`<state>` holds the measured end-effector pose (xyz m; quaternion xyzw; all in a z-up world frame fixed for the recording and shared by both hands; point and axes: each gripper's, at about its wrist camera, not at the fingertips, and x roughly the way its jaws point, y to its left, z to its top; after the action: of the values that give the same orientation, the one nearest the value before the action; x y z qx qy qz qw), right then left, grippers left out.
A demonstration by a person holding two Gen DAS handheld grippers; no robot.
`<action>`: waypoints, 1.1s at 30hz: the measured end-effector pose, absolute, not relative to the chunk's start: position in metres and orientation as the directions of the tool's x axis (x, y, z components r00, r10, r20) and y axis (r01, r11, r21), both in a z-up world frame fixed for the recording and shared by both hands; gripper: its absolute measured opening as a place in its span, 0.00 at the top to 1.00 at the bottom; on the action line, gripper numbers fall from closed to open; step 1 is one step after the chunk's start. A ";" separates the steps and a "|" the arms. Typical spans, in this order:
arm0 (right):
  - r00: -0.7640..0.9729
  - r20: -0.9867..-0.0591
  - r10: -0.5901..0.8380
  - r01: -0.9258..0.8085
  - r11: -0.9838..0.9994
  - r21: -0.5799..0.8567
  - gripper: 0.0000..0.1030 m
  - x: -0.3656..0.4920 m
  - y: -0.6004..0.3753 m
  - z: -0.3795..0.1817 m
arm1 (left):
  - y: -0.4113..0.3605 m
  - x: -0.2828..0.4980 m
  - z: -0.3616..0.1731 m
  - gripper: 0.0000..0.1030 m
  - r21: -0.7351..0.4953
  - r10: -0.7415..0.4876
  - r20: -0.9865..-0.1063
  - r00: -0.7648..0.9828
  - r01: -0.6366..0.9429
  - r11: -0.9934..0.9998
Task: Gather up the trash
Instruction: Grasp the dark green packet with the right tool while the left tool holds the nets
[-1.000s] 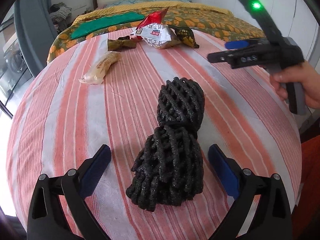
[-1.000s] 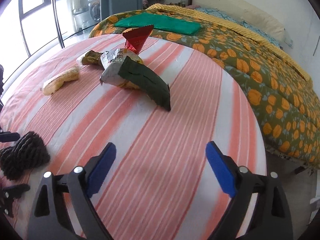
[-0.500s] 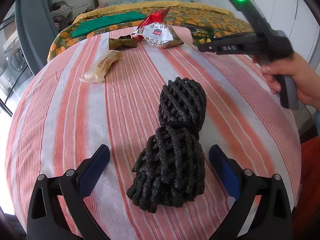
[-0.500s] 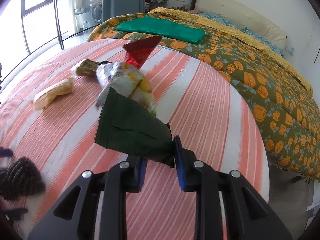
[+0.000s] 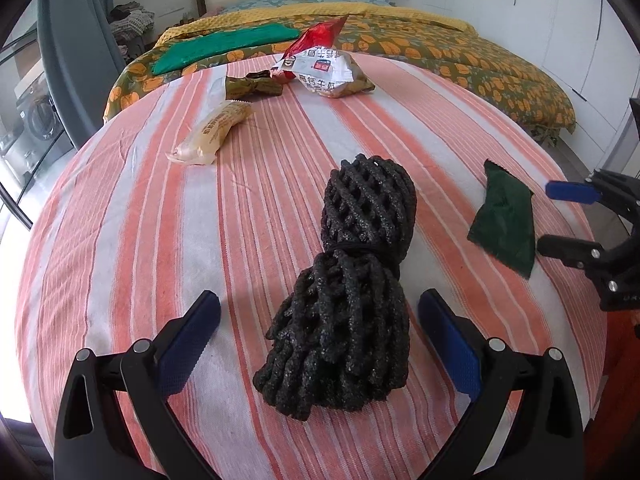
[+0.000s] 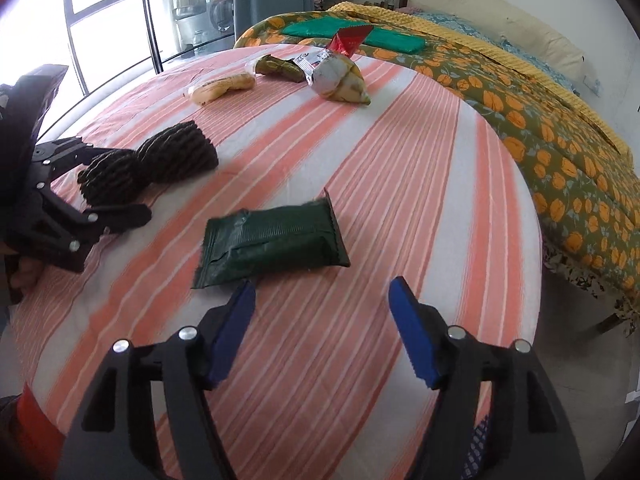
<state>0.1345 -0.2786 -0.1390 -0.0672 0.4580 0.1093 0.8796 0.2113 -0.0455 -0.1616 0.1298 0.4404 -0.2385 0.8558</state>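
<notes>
Dark green wrapper, clamped in the right gripper half a second ago, now lies released mid-frame near the black foam net, jaws just opening, apart; left gripper apart, straddling the net, trash gathering underway.

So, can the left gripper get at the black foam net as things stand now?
Probably yes. The left gripper is open, its jaws on either side of the near end of the black foam net, and nothing lies in the way.
</notes>
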 end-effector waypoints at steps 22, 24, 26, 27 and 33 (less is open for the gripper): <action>0.577 -0.802 0.157 -0.062 0.987 0.148 0.43 0.198 -0.234 -0.144 | -0.045 0.210 -0.162 0.05 0.005 -0.291 -0.816 0.500 0.509 0.861; 0.580 -0.807 0.116 -0.078 0.993 0.087 0.57 0.194 -0.236 -0.144 | -0.045 0.210 -0.162 0.04 0.005 -0.291 -0.816 0.499 0.509 0.861; 0.579 -0.807 0.117 -0.097 0.993 0.074 0.60 0.185 -0.241 -0.144 | -0.045 0.211 -0.162 0.05 0.004 -0.291 -0.816 0.499 0.509 0.861; 0.576 -0.809 0.115 -0.105 0.992 0.066 0.60 0.179 -0.244 -0.144 | -0.045 0.210 -0.162 0.05 0.004 -0.292 -0.816 0.499 0.509 0.861; 0.573 -0.813 0.106 -0.125 0.991 0.041 0.60 0.143 -0.261 -0.143 | -0.045 0.211 -0.162 0.05 0.001 -0.294 -0.816 0.497 0.510 0.860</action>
<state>0.1430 -0.2612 -0.1433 -0.0104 0.4574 0.0650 0.8868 0.2108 -0.0448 -0.1620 0.1219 0.4432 -0.2344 0.8566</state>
